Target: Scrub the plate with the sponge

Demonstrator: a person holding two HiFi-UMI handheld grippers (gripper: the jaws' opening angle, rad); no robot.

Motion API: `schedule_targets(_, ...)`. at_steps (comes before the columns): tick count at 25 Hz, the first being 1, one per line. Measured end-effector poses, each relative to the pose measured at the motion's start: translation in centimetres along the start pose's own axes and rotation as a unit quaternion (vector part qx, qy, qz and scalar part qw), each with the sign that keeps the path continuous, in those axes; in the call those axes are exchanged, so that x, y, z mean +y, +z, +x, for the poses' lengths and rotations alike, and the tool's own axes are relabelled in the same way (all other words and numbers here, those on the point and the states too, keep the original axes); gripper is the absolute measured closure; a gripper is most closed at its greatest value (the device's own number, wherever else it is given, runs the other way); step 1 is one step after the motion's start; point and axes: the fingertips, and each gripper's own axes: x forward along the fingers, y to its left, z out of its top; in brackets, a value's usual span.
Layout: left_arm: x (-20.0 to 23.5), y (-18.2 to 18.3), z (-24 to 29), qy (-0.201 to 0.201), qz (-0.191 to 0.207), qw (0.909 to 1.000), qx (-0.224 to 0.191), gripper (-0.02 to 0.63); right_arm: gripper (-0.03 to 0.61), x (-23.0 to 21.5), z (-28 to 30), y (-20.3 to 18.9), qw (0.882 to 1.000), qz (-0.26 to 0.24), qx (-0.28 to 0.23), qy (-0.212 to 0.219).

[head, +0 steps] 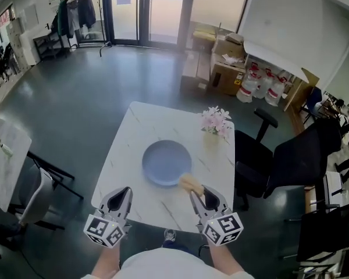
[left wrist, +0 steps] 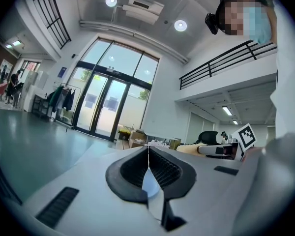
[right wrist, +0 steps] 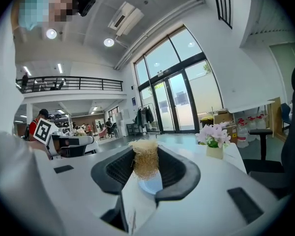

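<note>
A blue plate (head: pixel 166 163) lies in the middle of the white marble table (head: pixel 139 127). My right gripper (head: pixel 205 197) hovers over the table's near right part, shut on a tan fibrous sponge (head: pixel 191 184) whose tip reaches the plate's near right rim. In the right gripper view the sponge (right wrist: pixel 145 164) stands pinched between the dark pads, with the plate (right wrist: pixel 150 184) showing below it. My left gripper (head: pixel 123 195) hangs at the near left edge of the table, shut and empty. In the left gripper view its jaws meet (left wrist: pixel 148 163) and a sliver of the plate (left wrist: pixel 150 185) shows beneath.
A small vase of pink flowers (head: pixel 215 122) stands at the table's far right corner. Black office chairs (head: pixel 285 158) crowd the right side. A white chair (head: pixel 38 196) and a second marble table (head: pixel 6 161) are on the left. Cardboard boxes (head: pixel 224 63) sit beyond.
</note>
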Motion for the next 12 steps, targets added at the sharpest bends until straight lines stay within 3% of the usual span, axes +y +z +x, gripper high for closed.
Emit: schedule_targets(12, 1.2, -0.7, 5.2, 0.027, -0.014, 0.9994, 0.014, 0.581, 0.437, -4.3, 4.1, -0.2, 0.999, 0.010, 0.024, 0.029)
